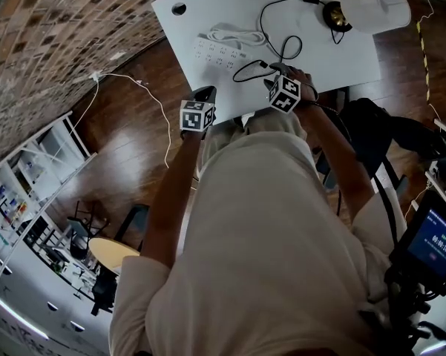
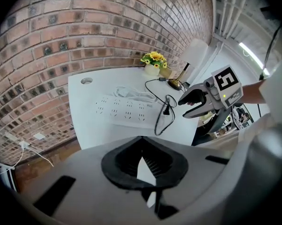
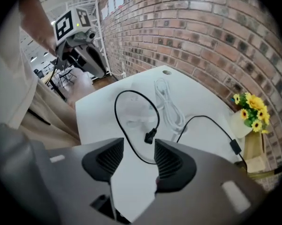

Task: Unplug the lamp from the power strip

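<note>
**Plug lies clear of the strip, right tool released**

From where I stand, the job looks done. The lamp's plug [image 3: 150, 136] lies on the white bench [image 1: 334, 58] at the end of its black cord [image 3: 119, 121]. It is just beside the power strip [image 2: 124, 110] but in none of its sockets.

The right tool [image 3: 138, 150] hangs steeply over it, jaws spread wide with nothing between them. The plug sits just beyond their tips, well in from the bench edge, where it won't slide off.

The left tool [image 2: 143, 159] is clenched on nothing and held by the near corner of the bench, apart from the strip. It braces nothing, and my guess is that it is simply kept out of the way, since no pull is being made.

The lamp [image 1: 372, 7] stands at the far corner, near a pot of yellow flowers [image 3: 251, 108]. Its cord loops loosely across the bench, slack enough that nothing tugs the plug. The strip's own white lead [image 3: 166, 102] lies bundled beside it.

All that remains, I'd say, is to draw both tools back.
</note>
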A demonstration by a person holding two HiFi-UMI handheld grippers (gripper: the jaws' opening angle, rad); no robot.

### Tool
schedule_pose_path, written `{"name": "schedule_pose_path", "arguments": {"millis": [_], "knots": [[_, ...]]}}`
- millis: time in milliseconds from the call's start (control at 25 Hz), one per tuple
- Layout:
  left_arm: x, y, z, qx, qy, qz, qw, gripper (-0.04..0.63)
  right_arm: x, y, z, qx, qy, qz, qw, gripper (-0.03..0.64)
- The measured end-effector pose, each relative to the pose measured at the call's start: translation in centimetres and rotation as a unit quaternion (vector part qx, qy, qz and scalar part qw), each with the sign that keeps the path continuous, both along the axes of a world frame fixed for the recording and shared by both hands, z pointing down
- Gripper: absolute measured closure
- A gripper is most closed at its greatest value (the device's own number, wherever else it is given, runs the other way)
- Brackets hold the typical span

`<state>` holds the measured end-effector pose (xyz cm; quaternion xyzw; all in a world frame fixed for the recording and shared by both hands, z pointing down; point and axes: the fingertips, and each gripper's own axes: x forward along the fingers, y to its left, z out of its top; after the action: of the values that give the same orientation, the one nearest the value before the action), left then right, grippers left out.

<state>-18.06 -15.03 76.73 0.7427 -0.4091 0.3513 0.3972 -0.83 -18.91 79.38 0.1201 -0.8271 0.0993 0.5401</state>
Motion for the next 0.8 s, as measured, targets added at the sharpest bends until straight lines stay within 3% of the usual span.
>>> {"name": "schedule_pose_path", "arguments": {"millis": [240, 440, 800], "knots": [[0.2, 1.1, -3.5, 0.042, 0.049, 0.006, 0.9979, 0.592, 0.7, -0.4, -4.8, 0.02, -0.045, 0.105, 0.993, 0.427], [-0.2, 2.8, -7.4, 0.095, 0.069, 0.022, 0.9928, 0.592, 0.0, 0.1, -10.4, 0.044, -0.116, 0.211, 0.97, 0.443], [-5.5, 8.9, -15.6, 0.166, 0.119, -0.038, 0.9782, 0.592, -4.6, 5.1, -19.5, 0.122, -0.204, 0.255, 0.937, 0.478]]}}
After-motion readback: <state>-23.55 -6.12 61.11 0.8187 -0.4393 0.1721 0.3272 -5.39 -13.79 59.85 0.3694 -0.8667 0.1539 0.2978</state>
